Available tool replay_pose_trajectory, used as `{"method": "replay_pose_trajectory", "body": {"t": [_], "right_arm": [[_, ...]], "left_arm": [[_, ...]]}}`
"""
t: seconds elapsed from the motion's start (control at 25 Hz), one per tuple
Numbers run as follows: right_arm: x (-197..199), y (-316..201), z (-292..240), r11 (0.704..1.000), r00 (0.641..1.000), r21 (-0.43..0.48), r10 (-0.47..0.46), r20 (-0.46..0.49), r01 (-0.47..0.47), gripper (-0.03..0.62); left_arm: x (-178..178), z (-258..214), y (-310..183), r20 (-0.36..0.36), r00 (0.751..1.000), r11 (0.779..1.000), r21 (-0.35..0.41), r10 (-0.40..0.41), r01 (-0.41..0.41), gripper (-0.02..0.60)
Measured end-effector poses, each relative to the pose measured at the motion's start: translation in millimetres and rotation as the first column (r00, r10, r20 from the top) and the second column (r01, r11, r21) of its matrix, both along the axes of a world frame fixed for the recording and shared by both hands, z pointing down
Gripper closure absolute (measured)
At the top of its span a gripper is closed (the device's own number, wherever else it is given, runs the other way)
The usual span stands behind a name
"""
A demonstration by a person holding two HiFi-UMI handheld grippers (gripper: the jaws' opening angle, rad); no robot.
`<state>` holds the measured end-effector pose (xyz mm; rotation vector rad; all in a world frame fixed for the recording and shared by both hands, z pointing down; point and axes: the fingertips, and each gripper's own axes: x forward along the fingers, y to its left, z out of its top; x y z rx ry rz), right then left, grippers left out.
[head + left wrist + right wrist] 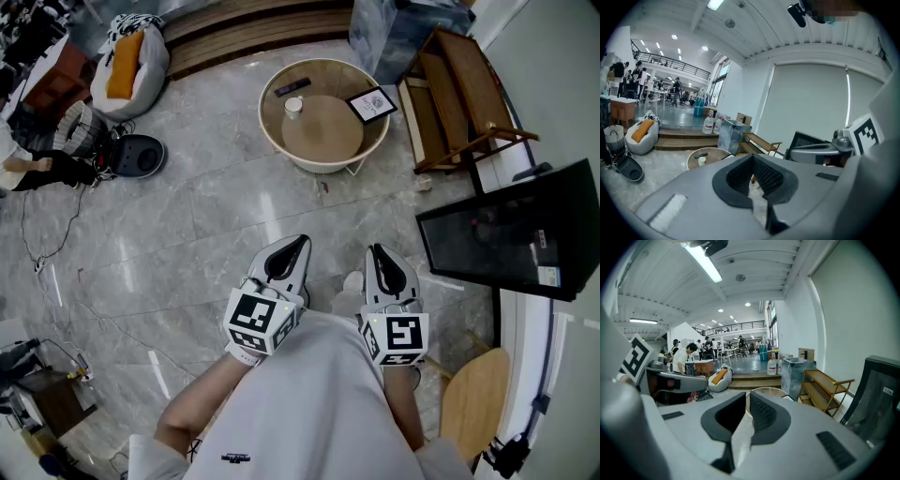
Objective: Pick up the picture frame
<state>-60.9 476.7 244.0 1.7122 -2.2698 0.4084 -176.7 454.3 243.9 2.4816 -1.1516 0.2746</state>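
The picture frame (372, 105), black-edged with a white picture, leans at the right rim of a round beige table (272, 127) far ahead of me. A white cup (293, 107) and a black remote (292, 87) share that table. My left gripper (298, 242) and right gripper (376, 249) are held side by side close to my body, both pointing toward the table and well short of it. Both are shut with nothing between the pads. The left gripper view shows the left gripper's (753, 159) pads meeting; the right gripper view shows the right gripper's (746, 397) pads together.
A wooden shelf rack (459, 94) stands right of the table, with a black screen (511, 239) nearer on the right. A round wooden stool (473, 398) is by my right side. A bean bag with an orange cushion (131, 61) and a black device (136, 155) lie left. Steps (253, 33) run behind.
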Motion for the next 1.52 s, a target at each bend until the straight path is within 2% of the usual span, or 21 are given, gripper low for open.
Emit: {"method": "replay_pose_trajectory", "body": {"t": [0.2, 0.36, 0.56, 0.64, 0.92, 1.12, 1.32, 1.52], "right_arm": [[41.9, 20.3, -26.8, 0.998, 0.999, 0.048, -0.039, 0.006, 0.038, 0.574], [90.3, 31.3, -27.2, 0.998, 0.999, 0.052, -0.030, 0.031, 0.029, 0.576], [123.1, 37.2, -5.6, 0.994, 0.987, 0.017, -0.106, 0.119, 0.104, 0.577], [136.8, 39.4, -0.1, 0.993, 0.986, 0.016, -0.116, 0.124, 0.115, 0.576], [182.8, 18.3, -11.5, 0.992, 0.987, 0.049, -0.124, 0.099, 0.119, 0.576], [195.9, 1.0, -5.2, 0.992, 0.984, 0.036, -0.125, 0.130, 0.121, 0.576], [190.1, -31.1, 8.7, 0.991, 0.980, 0.018, -0.137, 0.141, 0.136, 0.576], [164.8, -88.2, 18.9, 0.990, 0.979, -0.008, -0.140, 0.151, 0.143, 0.576]], "left_arm": [[58.4, -16.0, 24.8, 0.002, 1.000, 1.000, 0.014, 0.018, -0.018, 0.578], [104.9, -19.8, 37.7, 0.019, 1.000, 0.999, 0.025, 0.024, -0.024, 0.578], [141.5, -18.7, 38.4, 0.055, 0.998, 1.000, 0.031, 0.001, -0.003, 0.578], [151.7, -18.9, 37.5, 0.071, 0.997, 1.000, 0.030, -0.010, 0.008, 0.578], [174.3, -19.7, 27.5, 0.101, 0.993, 0.998, 0.043, -0.055, 0.051, 0.578], [178.9, -9.2, 11.7, 0.147, 0.988, 0.999, 0.041, -0.041, 0.036, 0.578], [176.2, 2.5, -19.2, 0.148, 0.987, 0.998, 0.024, -0.054, 0.051, 0.578], [165.1, 14.4, -74.4, 0.150, 0.989, 1.000, 0.004, -0.012, 0.011, 0.578]]}}
